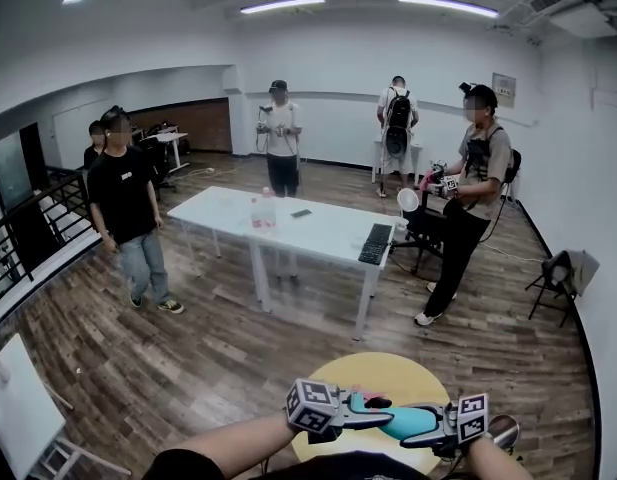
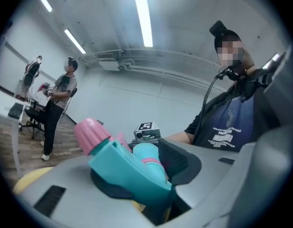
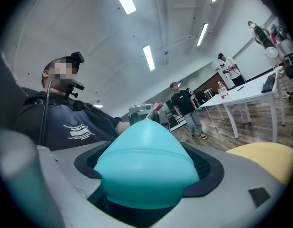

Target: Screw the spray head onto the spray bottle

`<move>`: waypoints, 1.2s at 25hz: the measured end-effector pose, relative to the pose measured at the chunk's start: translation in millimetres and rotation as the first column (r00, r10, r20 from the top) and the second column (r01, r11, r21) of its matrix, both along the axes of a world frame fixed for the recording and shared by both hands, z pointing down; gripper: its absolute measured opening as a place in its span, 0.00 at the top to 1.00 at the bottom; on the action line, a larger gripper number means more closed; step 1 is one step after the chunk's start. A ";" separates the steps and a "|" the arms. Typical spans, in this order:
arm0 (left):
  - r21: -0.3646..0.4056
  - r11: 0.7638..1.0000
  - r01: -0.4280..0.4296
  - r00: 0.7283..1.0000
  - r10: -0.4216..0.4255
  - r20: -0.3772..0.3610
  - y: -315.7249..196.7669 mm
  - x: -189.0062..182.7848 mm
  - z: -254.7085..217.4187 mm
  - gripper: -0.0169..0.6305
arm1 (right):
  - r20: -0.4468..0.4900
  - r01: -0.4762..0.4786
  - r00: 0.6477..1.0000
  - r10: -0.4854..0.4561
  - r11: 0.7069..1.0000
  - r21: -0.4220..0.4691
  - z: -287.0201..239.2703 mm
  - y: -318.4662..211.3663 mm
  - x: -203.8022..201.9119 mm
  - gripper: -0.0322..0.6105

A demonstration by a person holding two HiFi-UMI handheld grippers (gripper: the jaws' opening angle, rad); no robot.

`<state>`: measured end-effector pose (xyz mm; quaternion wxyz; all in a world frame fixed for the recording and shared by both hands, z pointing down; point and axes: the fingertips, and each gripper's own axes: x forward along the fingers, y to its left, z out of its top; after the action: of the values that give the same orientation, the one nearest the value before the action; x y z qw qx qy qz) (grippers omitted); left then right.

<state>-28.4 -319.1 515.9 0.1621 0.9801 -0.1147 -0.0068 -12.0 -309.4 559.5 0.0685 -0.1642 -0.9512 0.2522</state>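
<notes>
In the head view, low and close to me, both grippers meet over a round yellow table. The teal spray bottle lies sideways between them. My right gripper is shut on its body; in the right gripper view the bottle's rounded base fills the space between both dark pads. My left gripper holds the teal spray head, whose pink nozzle sticks out up and left. Both pads press the head's sides. The head sits at the bottle's neck with its pink collar; the thread is hidden.
A long white table with a keyboard and a drink bottle stands mid-room. Several people stand around it on the wooden floor. A folding chair is at the right wall, a railing at the left, and a white board at the lower left.
</notes>
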 end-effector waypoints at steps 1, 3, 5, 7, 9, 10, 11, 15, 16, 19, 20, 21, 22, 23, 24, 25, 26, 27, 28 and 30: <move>-0.052 0.999 0.014 0.999 -0.016 -0.035 -4.7 -1.4 0.1 0.68 | 0.007 -0.011 1.000 0.011 1.000 -0.026 -1.8 -4.3 -0.8 0.22; -0.157 0.986 0.052 0.990 -0.071 -0.118 -17.0 -8.6 3.7 0.67 | 0.024 -0.033 0.999 0.034 0.997 -0.063 -4.4 -13.2 -2.0 0.22; -0.268 0.957 0.108 0.959 -0.171 -0.225 -30.0 -29.1 11.1 0.49 | 0.032 -0.056 0.998 0.058 0.996 -0.072 -1.4 -20.1 1.0 0.22; -0.403 0.901 0.163 0.894 -0.308 -0.327 -38.5 -67.5 23.1 0.44 | 0.032 -0.104 0.994 0.106 0.991 -0.084 6.3 -28.3 9.9 0.22; -0.521 0.825 0.217 0.815 -0.448 -0.369 -43.7 -110.9 40.2 0.42 | 0.019 -0.164 0.986 0.166 0.981 -0.100 17.9 -40.0 24.3 0.22; -0.554 0.797 0.242 0.784 -0.497 -0.372 -45.9 -128.1 46.4 0.42 | 0.012 -0.189 0.981 0.191 0.976 -0.108 23.3 -45.7 32.1 0.22; -0.563 0.785 0.258 0.767 -0.521 -0.374 -47.7 -138.5 49.0 0.42 | 0.007 -0.207 0.978 0.209 0.972 -0.114 27.7 -50.0 38.5 0.22; -0.503 0.851 0.150 0.844 -0.375 -0.384 -52.2 -85.9 37.0 0.42 | 0.007 -0.187 0.982 0.189 0.978 -0.097 33.2 -54.9 36.0 0.22; -0.474 0.873 0.114 0.887 -0.305 -0.348 -51.6 -59.2 36.1 0.42 | 0.009 -0.164 0.986 0.165 0.983 -0.082 29.8 -53.3 27.9 0.22; -0.236 0.968 0.087 0.985 -0.118 -0.124 -41.2 0.2 32.5 0.60 | 0.025 -0.080 0.996 0.082 0.995 -0.065 15.2 -45.9 7.2 0.22; -0.121 0.989 0.079 0.996 -0.084 -0.041 -35.9 7.0 28.0 0.59 | 0.032 -0.055 0.998 0.058 0.996 -0.072 11.1 -43.8 5.2 0.22; -0.019 0.998 0.059 0.998 -0.059 0.034 -30.1 9.0 24.4 0.59 | 0.031 -0.035 0.999 0.037 0.997 -0.075 8.9 -39.6 4.3 0.22; 0.056 0.998 0.031 0.995 -0.036 0.092 -23.9 8.6 22.5 0.59 | 0.027 -0.021 0.999 0.023 0.997 -0.071 8.4 -33.0 3.3 0.22; 0.106 0.994 0.000 0.991 -0.014 0.130 -17.6 7.2 21.8 0.59 | 0.026 -0.016 1.000 0.018 0.998 -0.067 8.1 -26.0 1.8 0.22; 0.142 0.989 -0.026 0.988 0.004 0.154 -11.9 5.2 21.1 0.59 | 0.030 -0.017 0.999 0.019 0.998 -0.061 7.6 -20.4 -0.4 0.22; 0.174 0.984 -0.043 0.985 0.012 0.172 -7.8 2.9 19.8 0.59 | 0.036 -0.014 0.999 0.016 0.998 -0.055 6.6 -17.0 -3.1 0.22; 0.206 0.977 -0.051 0.982 0.012 0.188 -5.6 1.4 18.6 0.59 | 0.041 -0.005 0.999 0.007 0.999 -0.049 5.4 -15.6 -5.1 0.22; 0.233 0.971 -0.057 0.979 0.009 0.202 -4.6 2.0 17.9 0.59 | 0.043 0.007 0.999 -0.005 0.999 -0.045 4.5 -15.3 -5.1 0.22; 0.248 0.967 -0.062 0.978 0.009 0.209 -4.3 4.6 18.1 0.59 | 0.042 0.015 0.999 -0.013 0.999 -0.045 3.7 -15.1 -2.8 0.22; 0.207 0.977 -0.050 0.983 0.011 0.184 -7.3 9.4 18.9 0.59 | 0.041 0.002 0.999 0.001 0.998 -0.064 0.7 -17.2 2.5 0.22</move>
<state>-18.9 -326.3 534.8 0.0464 0.9899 -0.1126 0.0729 -9.5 -326.6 560.2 0.0438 -0.1716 -0.9437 0.2792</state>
